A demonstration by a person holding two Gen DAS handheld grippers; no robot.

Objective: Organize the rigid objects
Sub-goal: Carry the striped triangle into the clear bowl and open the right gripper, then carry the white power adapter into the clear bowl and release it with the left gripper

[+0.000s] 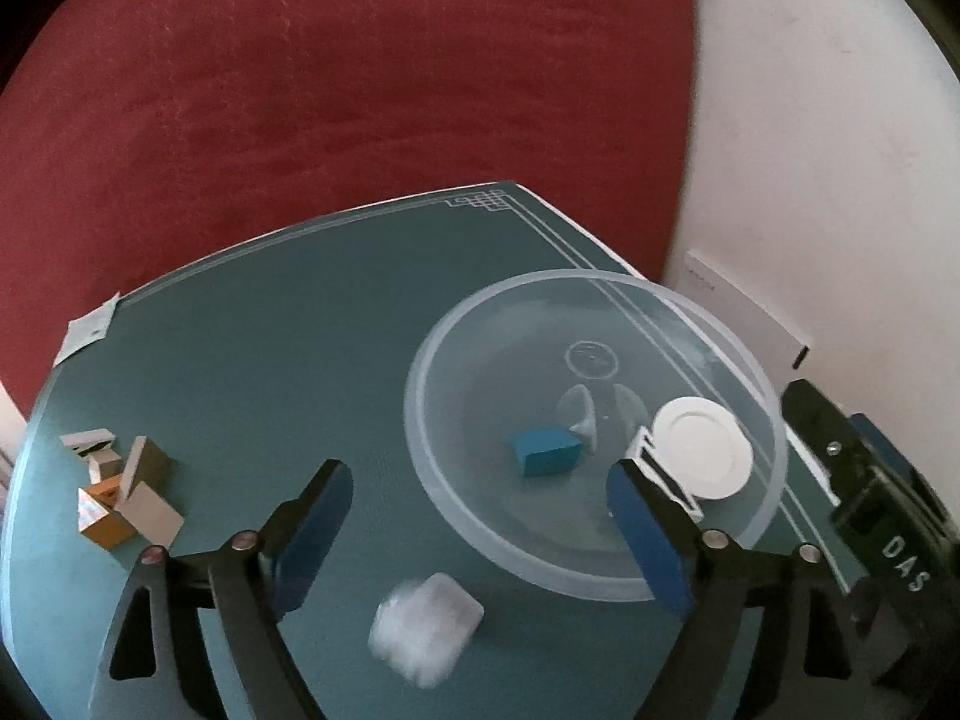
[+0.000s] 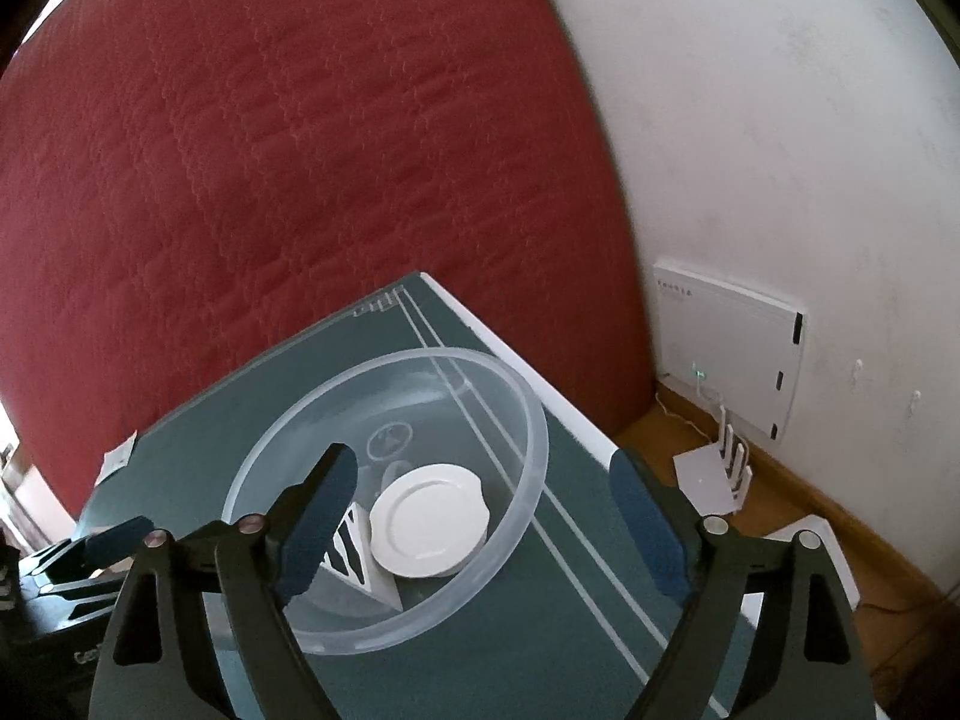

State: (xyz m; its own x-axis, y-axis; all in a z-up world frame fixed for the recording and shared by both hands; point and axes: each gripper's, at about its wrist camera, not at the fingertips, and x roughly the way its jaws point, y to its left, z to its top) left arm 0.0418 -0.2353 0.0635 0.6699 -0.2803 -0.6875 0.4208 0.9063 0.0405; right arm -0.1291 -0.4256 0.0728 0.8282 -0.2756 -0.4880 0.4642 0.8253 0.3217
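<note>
Rigid objects: a blue block (image 1: 546,450), a white round lid (image 1: 703,449) and a black-and-white striped piece (image 1: 663,471) lie inside the clear bowl (image 1: 600,585); a cluster of gold and mirrored blocks (image 1: 117,489) sits loose at the left of the tabletop (image 1: 288,324).
Clear bowl: stands on the right part of the green tabletop, near its right edge.
Crumpled clear piece: a blurred, whitish lump (image 1: 426,627) on the tabletop just in front of the bowl; its kind cannot be made out.
Left tongs (image 1: 480,531): spread wide and holding nothing, hovering above the near side of the tabletop, angled down; the right finger overlaps the bowl's near rim in view.
Right tongs (image 2: 483,525): released wide, grasping nothing, raised over the bowl's right side; the left finger covers part of the striped piece (image 2: 354,552).
White lid, right view (image 2: 429,519): leans against the bowl's inner wall.
Hidden or unclear: the blue block is out of sight in the right view; the bowl's (image 2: 528,420) embossed base mark is unreadable.
Background: red mattress (image 1: 360,78) upright behind the tabletop; white wall (image 2: 780,120) with a white panel (image 2: 729,348).
</note>
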